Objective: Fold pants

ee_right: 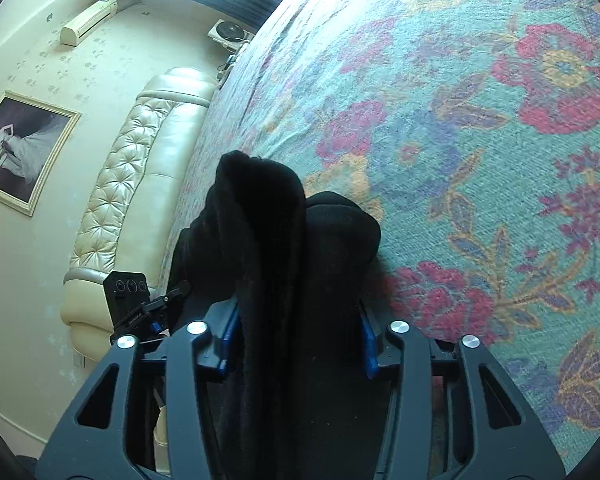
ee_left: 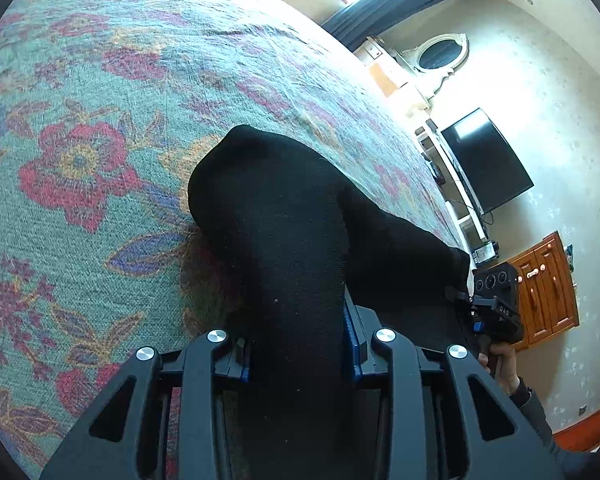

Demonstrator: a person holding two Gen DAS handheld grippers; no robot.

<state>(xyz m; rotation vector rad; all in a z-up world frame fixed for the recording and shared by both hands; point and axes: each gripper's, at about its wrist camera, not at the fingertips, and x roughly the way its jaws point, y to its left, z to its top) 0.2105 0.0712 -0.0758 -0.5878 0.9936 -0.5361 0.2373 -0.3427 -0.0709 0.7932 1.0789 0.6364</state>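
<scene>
black pants [ee_left: 284, 232] clamped in both grippers, above floral bedspread [ee_left: 100, 120]

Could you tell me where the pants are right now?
The black pants hang over the floral bedspread, clamped in both the left gripper and right gripper.

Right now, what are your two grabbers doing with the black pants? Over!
Left gripper shut on black pants. Right gripper shut on them too. Pants lifted over flowery bedspread. Nothing in the way.
</scene>
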